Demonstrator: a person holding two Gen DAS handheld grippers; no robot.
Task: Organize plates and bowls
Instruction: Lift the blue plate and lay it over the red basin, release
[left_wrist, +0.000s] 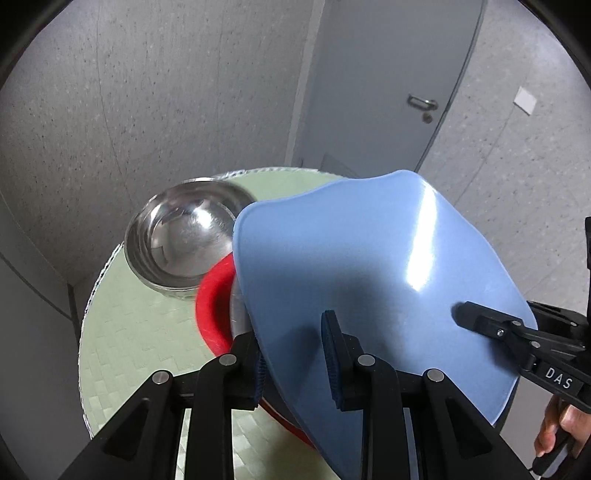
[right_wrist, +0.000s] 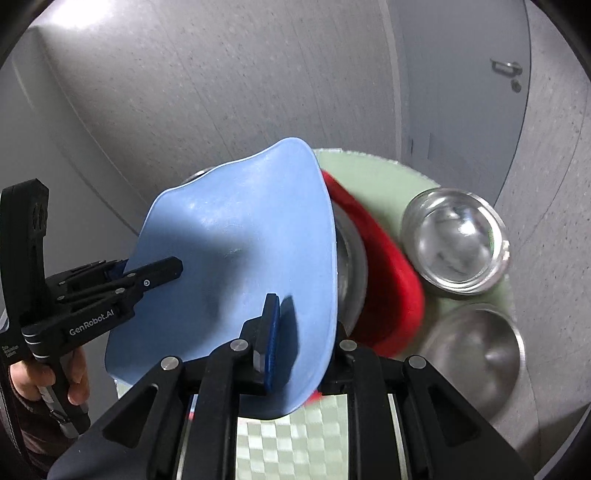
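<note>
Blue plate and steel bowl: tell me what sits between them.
In the left wrist view, the red plate lies between the blue plate and the steel bowl. A grey dish rim also shows there, under the blue plate.

The blue plate is tilted up above the table, bent wavy. Under it lies a red bowl, apparently with a steel dish inside, though it is mostly hidden. Two steel bowls stand upright beside it.
</note>
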